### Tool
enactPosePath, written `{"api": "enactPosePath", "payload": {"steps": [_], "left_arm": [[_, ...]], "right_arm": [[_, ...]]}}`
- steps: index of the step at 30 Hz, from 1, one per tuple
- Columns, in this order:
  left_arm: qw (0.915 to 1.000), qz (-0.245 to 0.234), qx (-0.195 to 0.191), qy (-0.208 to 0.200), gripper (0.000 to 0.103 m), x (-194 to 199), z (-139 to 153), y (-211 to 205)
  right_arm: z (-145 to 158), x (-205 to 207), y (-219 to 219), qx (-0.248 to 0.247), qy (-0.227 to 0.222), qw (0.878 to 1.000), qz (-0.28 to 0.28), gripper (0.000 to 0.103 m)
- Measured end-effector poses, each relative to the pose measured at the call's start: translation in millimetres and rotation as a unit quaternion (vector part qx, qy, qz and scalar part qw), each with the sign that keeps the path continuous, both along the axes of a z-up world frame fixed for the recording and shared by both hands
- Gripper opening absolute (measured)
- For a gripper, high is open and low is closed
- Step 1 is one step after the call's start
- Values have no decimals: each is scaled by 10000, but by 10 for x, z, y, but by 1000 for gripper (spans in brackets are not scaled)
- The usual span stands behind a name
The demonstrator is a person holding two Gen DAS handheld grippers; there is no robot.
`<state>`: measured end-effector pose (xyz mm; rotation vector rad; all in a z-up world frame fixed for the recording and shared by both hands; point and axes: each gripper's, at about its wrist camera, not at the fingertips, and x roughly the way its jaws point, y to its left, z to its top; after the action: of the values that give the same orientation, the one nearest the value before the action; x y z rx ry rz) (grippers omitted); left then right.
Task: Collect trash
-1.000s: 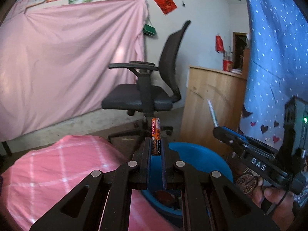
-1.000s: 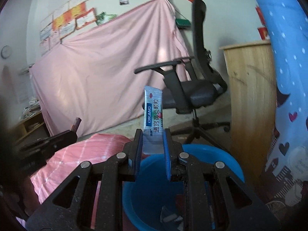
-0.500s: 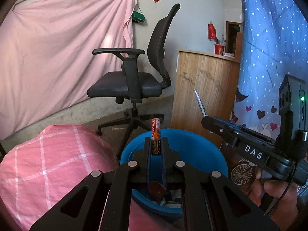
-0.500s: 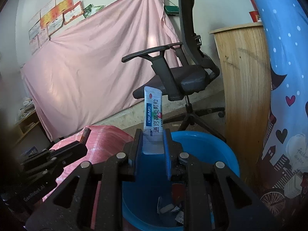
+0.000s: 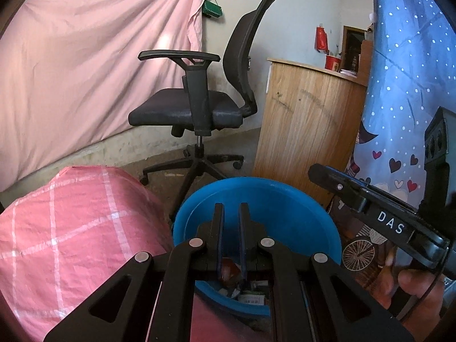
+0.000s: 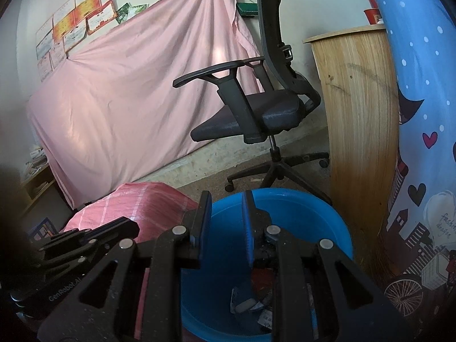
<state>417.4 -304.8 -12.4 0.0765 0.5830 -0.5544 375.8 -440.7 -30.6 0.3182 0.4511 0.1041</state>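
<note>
Left gripper [image 5: 230, 209] and right gripper [image 6: 226, 198] hovered over the blue bin [image 6: 327, 222], fingers of both parted and holding nothing, scraps of trash [image 6: 250, 303] lay at the bin's bottom, pink checked sack [image 5: 71, 228] just beside it.

Parted empty fingers [image 5: 219, 222] over blue bin [image 5: 285, 199]

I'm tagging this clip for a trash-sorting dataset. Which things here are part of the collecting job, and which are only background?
Job:
- blue bin, trash inside
- left gripper, open, empty
- right gripper, open, empty

Background:
- office chair
- pink sheet
- wooden counter
- pink checked sack
- blue patterned curtain
</note>
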Motion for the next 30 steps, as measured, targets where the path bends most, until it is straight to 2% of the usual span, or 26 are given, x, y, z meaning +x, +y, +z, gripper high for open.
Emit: {"api": "enactPosePath", "payload": {"steps": [21, 24, 26, 30], "left_arm": [[9993, 377, 51, -34, 9, -25, 145, 257], [9986, 523, -2, -25, 23, -57, 185, 370], [9977, 668, -141, -50, 39, -92, 228, 489], [9950, 957, -263, -122, 48, -173, 310, 700]], "right_arm": [[45, -13, 122, -133, -128, 9998, 108, 47], [57, -10, 176, -181, -125, 9996, 162, 48], [60, -9, 203, -219, -116, 9995, 196, 48], [98, -46, 297, -320, -132, 9992, 213, 49]]}}
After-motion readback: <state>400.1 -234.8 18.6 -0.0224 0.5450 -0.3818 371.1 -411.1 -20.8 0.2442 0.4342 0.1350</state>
